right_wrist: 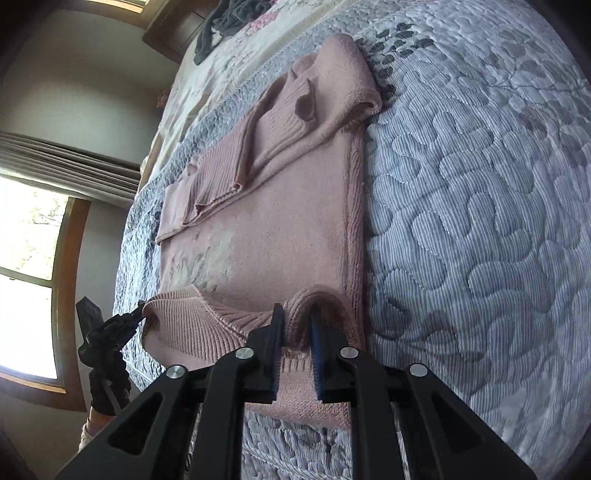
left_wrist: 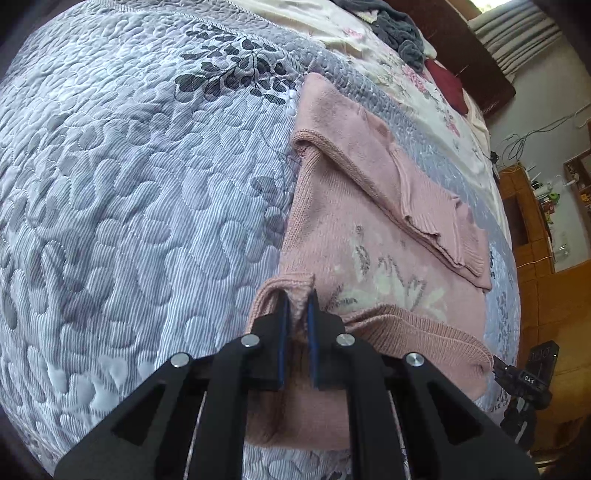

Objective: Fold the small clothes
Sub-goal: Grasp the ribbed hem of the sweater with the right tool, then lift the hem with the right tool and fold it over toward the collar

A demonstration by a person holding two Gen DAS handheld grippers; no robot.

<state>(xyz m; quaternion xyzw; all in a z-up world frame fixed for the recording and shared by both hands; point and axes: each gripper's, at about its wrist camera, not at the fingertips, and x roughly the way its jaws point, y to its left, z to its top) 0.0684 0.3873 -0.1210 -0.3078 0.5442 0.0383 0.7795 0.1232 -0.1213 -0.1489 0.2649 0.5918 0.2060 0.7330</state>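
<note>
Grey-blue striped quilted bedspread with pebble stitching and dark leaf print fills most of both views, bare stretch from 9 to 12 o'clock in the left wrist view, 1 to 5 o'clock in the right wrist view. Cream floral sheet runs along its far edge at 1 o'clock, with a dark grey crumpled cloth on it at 12–1 o'clock. Pink knitted sweater with pale flower pattern lies flat on the bedspread, centre to 3 o'clock in the left view, centre to 10 o'clock in the right view; both sleeves folded in over the body at the far end, ribbed hem nearest the cameras, lifted and bunched. Left gripper at 6 o'clock, fingers clenched on a fold of the hem corner; it also shows small at 8 o'clock in the right view, tips on the other hem corner. Right gripper at 6 o'clock, fingers closed around a raised hump of the ribbed hem; seen at 4 o'clock in the left view, touching the hem.
</note>
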